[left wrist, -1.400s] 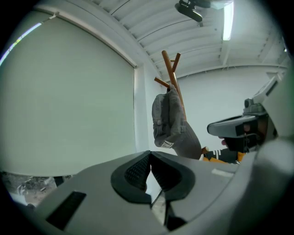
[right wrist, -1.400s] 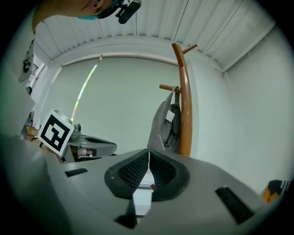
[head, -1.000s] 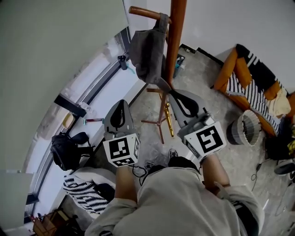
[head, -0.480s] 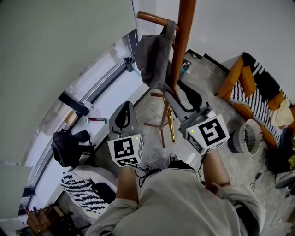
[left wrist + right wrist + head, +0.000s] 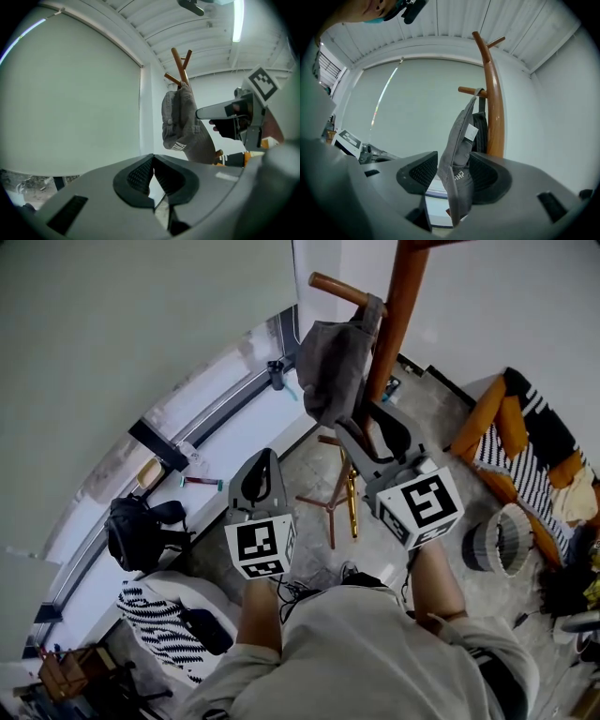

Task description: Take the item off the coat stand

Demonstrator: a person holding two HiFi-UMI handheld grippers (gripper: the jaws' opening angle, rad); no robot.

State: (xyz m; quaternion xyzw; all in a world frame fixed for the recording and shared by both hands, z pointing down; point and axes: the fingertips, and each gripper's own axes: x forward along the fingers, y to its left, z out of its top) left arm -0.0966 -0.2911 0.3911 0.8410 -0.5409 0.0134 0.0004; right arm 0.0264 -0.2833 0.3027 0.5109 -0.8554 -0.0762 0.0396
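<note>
Right gripper view: the right gripper (image 5: 451, 172) has its two jaws apart, and the grey cap (image 5: 461, 136) hangs down between them – its brim edge in the gap, clear of the left pad and close against the right one. The cap hangs from one peg (image 5: 468, 89) of the single wooden coat stand (image 5: 493, 108), whose pole rises just behind it. The left gripper (image 5: 152, 161) has its jaws pressed together on nothing, lower and off to the side, well apart from the cap. In the head view, around the stand lie one black backpack (image 5: 136, 535) on the window side, one orange sofa (image 5: 487, 413) and one woven basket (image 5: 502, 535) – all down on the floor.
</note>
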